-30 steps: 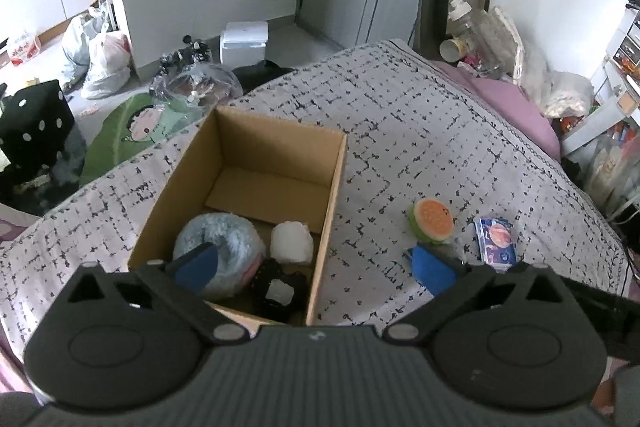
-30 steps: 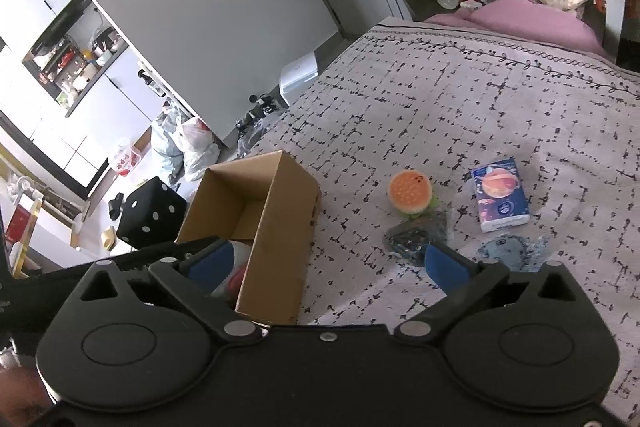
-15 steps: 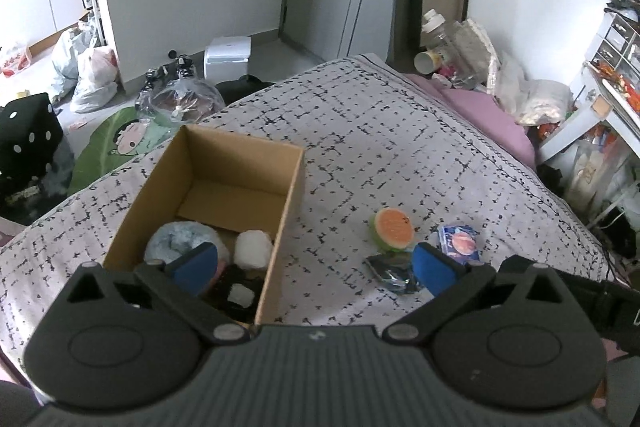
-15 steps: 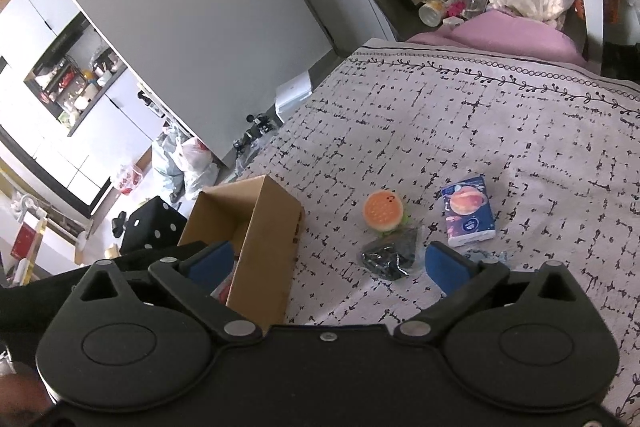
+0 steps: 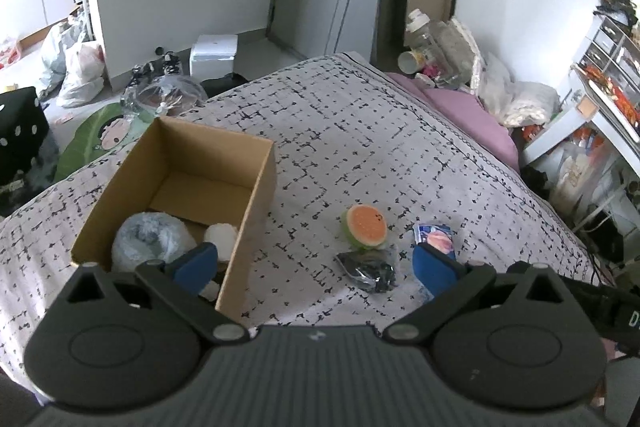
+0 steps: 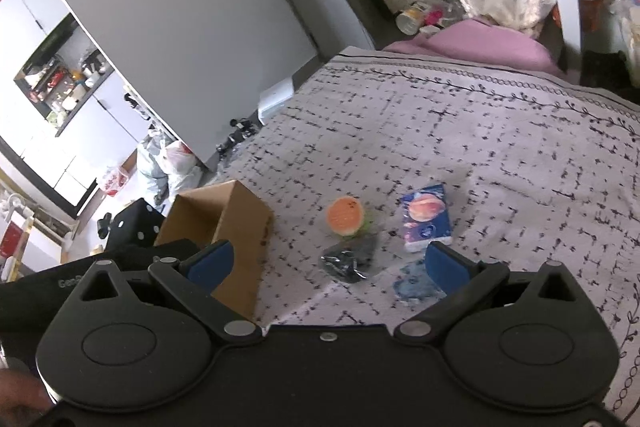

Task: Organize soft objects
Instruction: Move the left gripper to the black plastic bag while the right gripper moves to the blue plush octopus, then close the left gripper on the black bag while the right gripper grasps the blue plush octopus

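An open cardboard box (image 5: 256, 187) (image 6: 248, 223) sits on the patterned bedspread. Inside it lie a grey-blue fluffy ring (image 5: 148, 239) and a white soft ball (image 5: 221, 235). To the box's right on the bed are a watermelon-slice squishy (image 5: 365, 226) (image 6: 345, 215), a dark crinkled packet (image 5: 370, 269) (image 6: 350, 259), a blue tissue pack (image 5: 434, 237) (image 6: 426, 223) and a pale blue soft piece (image 6: 414, 283). My left gripper (image 5: 316, 263) hangs open above the box's near right corner, holding nothing. My right gripper (image 6: 328, 263) is open and empty above the dark packet.
The bedspread (image 5: 360, 147) stretches far beyond the objects. A pink pillow (image 5: 464, 115) and plastic bags with bottles lie at the bed's far corner. A cluttered white shelf (image 5: 592, 115) stands at right. Bags, a white bin and a black dotted cube (image 5: 20, 131) sit on the floor left.
Both grippers have pulled back and up from the bed, so box and loose objects look smaller and farther. The left view has swung right, away from over the box. Both stay open.
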The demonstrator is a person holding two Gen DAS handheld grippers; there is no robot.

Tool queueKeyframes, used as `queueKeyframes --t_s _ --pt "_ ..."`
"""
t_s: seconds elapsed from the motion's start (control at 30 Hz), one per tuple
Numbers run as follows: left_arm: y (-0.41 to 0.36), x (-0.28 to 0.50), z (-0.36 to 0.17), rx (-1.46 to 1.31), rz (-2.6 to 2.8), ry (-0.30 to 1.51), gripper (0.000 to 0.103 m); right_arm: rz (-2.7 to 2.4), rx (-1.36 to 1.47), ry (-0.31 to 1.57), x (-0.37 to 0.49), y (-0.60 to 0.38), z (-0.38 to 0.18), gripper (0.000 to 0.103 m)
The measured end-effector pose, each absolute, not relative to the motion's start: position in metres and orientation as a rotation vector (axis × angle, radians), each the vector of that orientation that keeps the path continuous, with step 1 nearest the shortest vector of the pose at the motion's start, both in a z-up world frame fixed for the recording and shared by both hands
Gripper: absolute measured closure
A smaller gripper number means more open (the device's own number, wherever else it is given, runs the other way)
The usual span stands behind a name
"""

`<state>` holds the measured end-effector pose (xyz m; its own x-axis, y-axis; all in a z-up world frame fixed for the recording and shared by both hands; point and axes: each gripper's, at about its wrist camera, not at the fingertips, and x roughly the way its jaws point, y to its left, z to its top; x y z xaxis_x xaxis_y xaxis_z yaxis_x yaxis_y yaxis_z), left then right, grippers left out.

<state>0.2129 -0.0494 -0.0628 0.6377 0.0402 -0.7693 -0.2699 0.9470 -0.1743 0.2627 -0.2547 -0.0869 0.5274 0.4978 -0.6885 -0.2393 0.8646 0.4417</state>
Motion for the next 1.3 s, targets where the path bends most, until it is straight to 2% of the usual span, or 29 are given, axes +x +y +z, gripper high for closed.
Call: queueKeyframes --t_s 0.5,0.7,0.9,1.07,1.13,1.3 --pt "-0.059 0.229 -0.087 -0.295 0.122 0.898 0.001 0.363 0.444 0.974 0.282 -0.284 -0.114 0.000" --pt "-0.059 0.239 -0.104 -0.342 0.077 0.902 0.005 0.320 0.511 1.014 0.294 -0.290 -0.130 0.002" --pt "-0.062 0.258 -0.125 -0.404 0.044 0.936 0.013 0.245 0.546 1.108 0.306 -0.287 -0.156 0.012" --pt "-0.060 0.277 -0.149 -0.456 0.043 0.982 0.016 0.176 0.581 1.200 0.312 -0.279 -0.184 0.030" --pt "-0.059 0.283 -0.157 -0.468 0.043 0.998 0.017 0.156 0.590 1.219 0.315 -0.276 -0.191 0.034" --pt "-0.057 0.298 -0.177 -0.496 0.054 1.037 0.023 0.120 0.595 1.253 0.320 -0.270 -0.206 0.034"
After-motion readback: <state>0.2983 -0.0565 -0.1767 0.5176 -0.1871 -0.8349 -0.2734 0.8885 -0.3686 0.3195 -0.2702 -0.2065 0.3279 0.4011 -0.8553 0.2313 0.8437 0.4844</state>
